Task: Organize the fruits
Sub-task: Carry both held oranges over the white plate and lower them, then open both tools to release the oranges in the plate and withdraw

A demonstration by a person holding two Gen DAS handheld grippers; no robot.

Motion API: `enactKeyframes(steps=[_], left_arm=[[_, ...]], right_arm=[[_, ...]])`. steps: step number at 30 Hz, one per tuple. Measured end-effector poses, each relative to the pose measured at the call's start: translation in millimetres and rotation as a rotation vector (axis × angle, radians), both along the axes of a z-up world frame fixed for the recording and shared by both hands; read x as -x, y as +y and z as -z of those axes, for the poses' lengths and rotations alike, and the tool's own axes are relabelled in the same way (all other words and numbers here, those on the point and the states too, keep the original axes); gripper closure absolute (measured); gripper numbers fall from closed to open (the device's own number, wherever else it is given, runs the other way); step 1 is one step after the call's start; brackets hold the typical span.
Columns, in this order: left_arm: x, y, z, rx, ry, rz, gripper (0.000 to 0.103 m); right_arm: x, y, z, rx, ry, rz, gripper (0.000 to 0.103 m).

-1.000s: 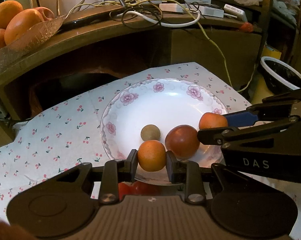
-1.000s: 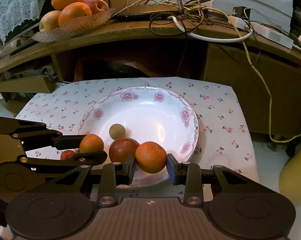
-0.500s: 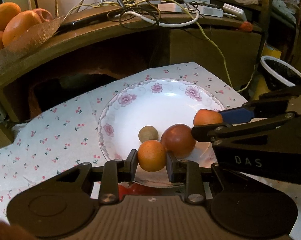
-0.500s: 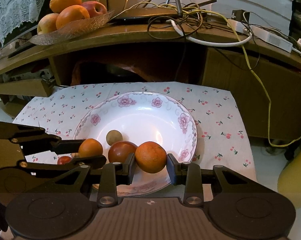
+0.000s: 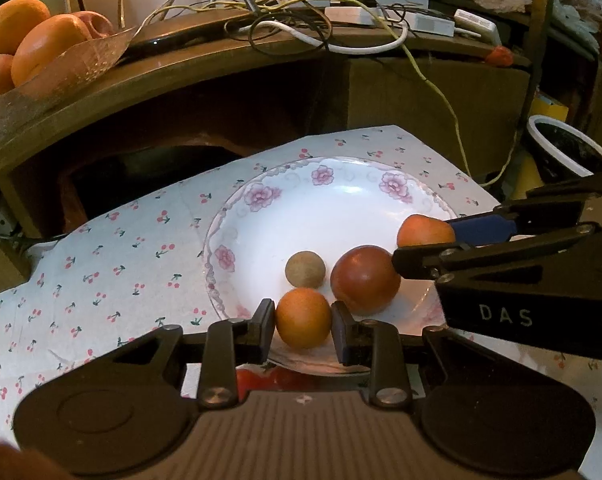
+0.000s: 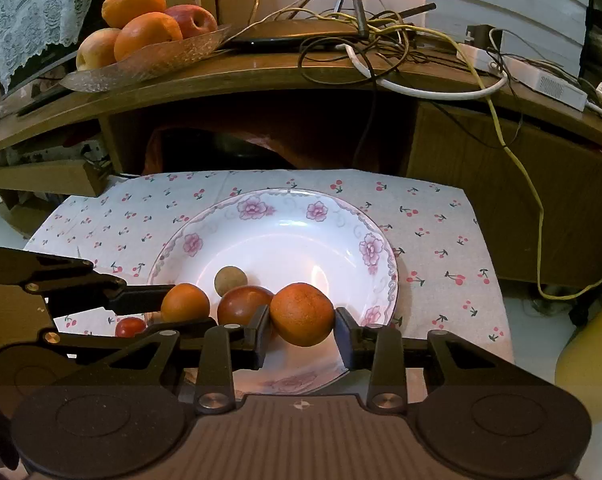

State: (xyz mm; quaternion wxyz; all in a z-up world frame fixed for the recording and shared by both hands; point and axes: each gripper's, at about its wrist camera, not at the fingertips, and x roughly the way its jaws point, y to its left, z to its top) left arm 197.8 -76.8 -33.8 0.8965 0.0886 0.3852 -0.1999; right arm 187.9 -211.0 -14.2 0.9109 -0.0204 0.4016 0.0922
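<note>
My left gripper (image 5: 303,323) is shut on a small orange (image 5: 303,323) over the near rim of the flowered white plate (image 5: 341,208). My right gripper (image 6: 302,316) is shut on a larger orange (image 6: 302,314) over the plate's (image 6: 285,240) near side. On the plate lie a dark red round fruit (image 5: 365,280) and a small brown round fruit (image 5: 305,269). Both also show in the right wrist view: red fruit (image 6: 243,305), brown fruit (image 6: 230,280). A small red fruit (image 6: 130,326) lies on the cloth beside the plate, under the left gripper.
The plate sits on a cherry-print cloth (image 6: 441,232). Behind it a wooden shelf (image 6: 261,76) carries a glass dish of oranges and apples (image 6: 141,36) and tangled cables (image 6: 381,48). A dark bowl (image 5: 565,152) stands on the floor to the right.
Both grippers have eased back toward the plate's near rim, still holding their oranges. The fruits on the plate have not moved.
</note>
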Motion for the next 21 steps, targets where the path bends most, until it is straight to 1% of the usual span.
enactKeyframes(steps=[11,16,21], left_arm=[[-0.3,3.2,-2.6,0.007,-0.008,-0.017,0.067],[0.1,3.5,-2.7,0.009,-0.009,-0.018,0.067],[1.1,3.5,-5.5,0.01,-0.014,-0.018,0.067]], right_arm=[[-0.5,-2.4,0.7,-0.005,0.001,0.019,0.066],[0.0,-3.0,0.6,-0.01,-0.002,0.019,0.061],[0.6,-3.5,0.8,-0.011,-0.005,0.021,0.061]])
